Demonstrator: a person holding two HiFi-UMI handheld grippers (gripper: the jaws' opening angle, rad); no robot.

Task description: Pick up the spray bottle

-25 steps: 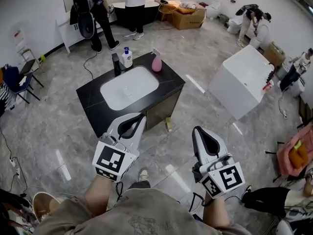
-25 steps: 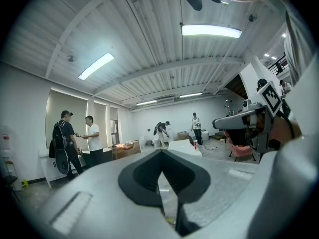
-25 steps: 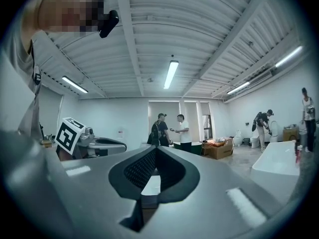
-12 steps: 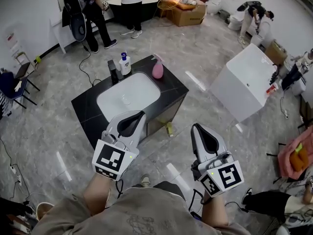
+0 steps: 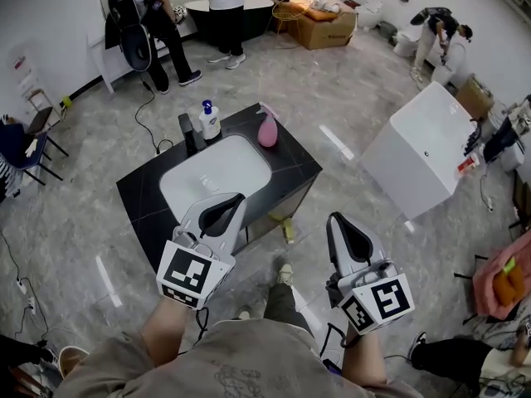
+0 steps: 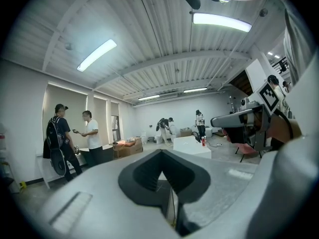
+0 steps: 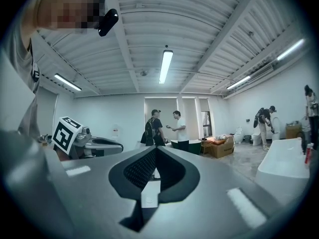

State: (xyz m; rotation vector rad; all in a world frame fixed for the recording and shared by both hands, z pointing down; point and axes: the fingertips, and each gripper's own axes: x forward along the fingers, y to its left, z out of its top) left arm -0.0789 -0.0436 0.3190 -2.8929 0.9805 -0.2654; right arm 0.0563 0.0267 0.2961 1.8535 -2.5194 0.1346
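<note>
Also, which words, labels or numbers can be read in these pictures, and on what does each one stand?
No text here can be read.
Pump bottle, label: too small to read.
Wall sign: too small to read.
Shirt, print: too faint to read.
Spray bottle: no label shows.
Left cube and right cube: square patterns only, no letters.

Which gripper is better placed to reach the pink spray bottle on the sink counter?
Probably left. The left gripper is at the near edge of the counter, nearer the pink spray bottle; the right gripper hangs over the floor. Both are shut, empty.
</note>
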